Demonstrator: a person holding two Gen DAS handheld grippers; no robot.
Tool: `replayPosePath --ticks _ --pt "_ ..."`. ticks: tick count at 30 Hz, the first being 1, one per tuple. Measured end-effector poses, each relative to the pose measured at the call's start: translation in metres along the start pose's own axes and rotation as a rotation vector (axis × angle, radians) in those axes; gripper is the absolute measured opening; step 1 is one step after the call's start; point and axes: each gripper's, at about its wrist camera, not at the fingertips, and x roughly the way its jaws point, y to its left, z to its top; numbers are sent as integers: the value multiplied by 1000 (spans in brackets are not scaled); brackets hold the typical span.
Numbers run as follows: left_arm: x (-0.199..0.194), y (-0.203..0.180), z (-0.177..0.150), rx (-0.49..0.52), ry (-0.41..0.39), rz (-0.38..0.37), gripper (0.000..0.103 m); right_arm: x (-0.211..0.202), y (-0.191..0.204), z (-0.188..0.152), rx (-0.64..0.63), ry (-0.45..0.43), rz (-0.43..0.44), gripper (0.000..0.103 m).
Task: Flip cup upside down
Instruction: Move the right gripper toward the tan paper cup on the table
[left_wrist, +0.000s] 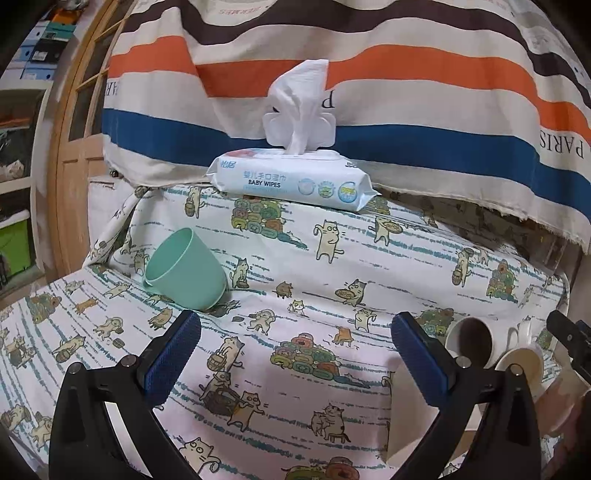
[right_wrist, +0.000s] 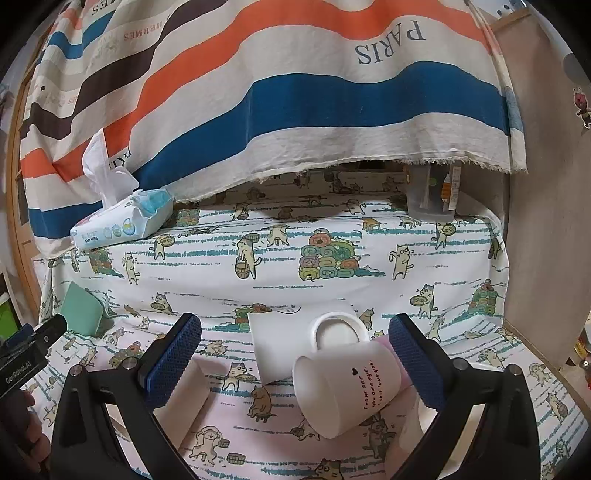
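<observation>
A mint green cup (left_wrist: 184, 269) lies tilted on its side on the cat-print cloth, mouth to the left, just beyond my left gripper's left finger. It also shows at the left edge of the right wrist view (right_wrist: 81, 310). My left gripper (left_wrist: 295, 334) is open and empty. Two white mugs lie on their sides close together: one with printed text (right_wrist: 340, 391) and one behind it (right_wrist: 280, 343). They show at the right edge of the left wrist view (left_wrist: 469, 341). My right gripper (right_wrist: 295, 334) is open; the text mug lies between its fingers, against the right one.
A pack of baby wipes (left_wrist: 288, 181) with a tissue sticking up sits at the back of the table. A striped cloth (right_wrist: 295, 92) hangs behind. A clear container (right_wrist: 432, 195) stands at the back right. A wooden door frame (left_wrist: 70, 147) is at the left.
</observation>
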Motion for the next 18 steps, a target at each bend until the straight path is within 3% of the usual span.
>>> replayPosePath --ticks 5,9,14,18 --pt "1 14 2 -57 -1 29 102 -7 8 6 -19 41 27 102" --pt "3 29 3 -90 9 126 102 -18 20 17 -50 58 43 102" --pt "8 37 1 -117 40 110 102 -16 41 27 -59 145 79 102" --pt "10 34 1 -105 46 57 102 1 65 29 -49 298 135 102"
